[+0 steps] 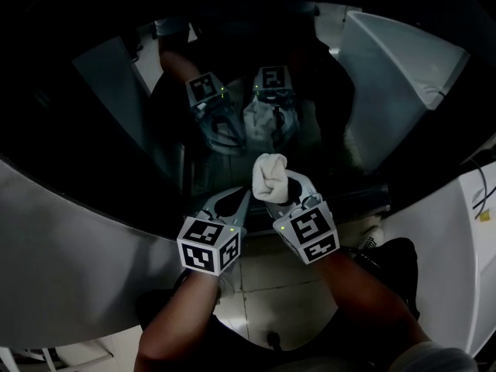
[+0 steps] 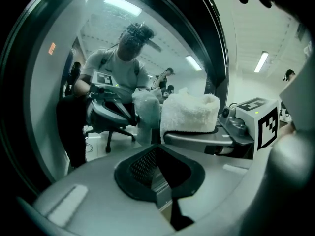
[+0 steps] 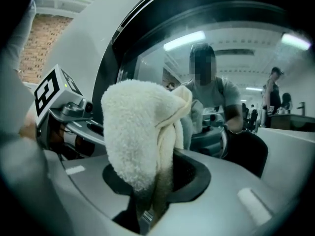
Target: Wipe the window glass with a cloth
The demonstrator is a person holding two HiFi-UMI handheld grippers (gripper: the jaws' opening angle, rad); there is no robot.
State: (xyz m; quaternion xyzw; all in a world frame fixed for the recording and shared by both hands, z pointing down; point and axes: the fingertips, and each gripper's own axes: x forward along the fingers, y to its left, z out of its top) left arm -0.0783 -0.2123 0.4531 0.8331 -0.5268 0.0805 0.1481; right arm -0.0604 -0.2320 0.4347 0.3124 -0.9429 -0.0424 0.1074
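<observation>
The window glass [image 1: 108,153] is a dark pane that mirrors both grippers and the person. My right gripper [image 1: 273,196] is shut on a bunched white cloth [image 1: 270,175], and the cloth's top is at or very close to the glass. From the right gripper view, the cloth [image 3: 140,132] rises out of the jaws and hides them. My left gripper [image 1: 242,201] hangs just to the left of it, its jaws drawn together on nothing. The left gripper view shows the cloth [image 2: 189,113] beside the glass [image 2: 74,82].
A white window frame [image 1: 70,246] curves below the pane. At the upper right stands a white panel [image 1: 403,68], and a white unit with cables [image 1: 465,231] is at the right edge. Tiled floor [image 1: 263,285] lies under my arms.
</observation>
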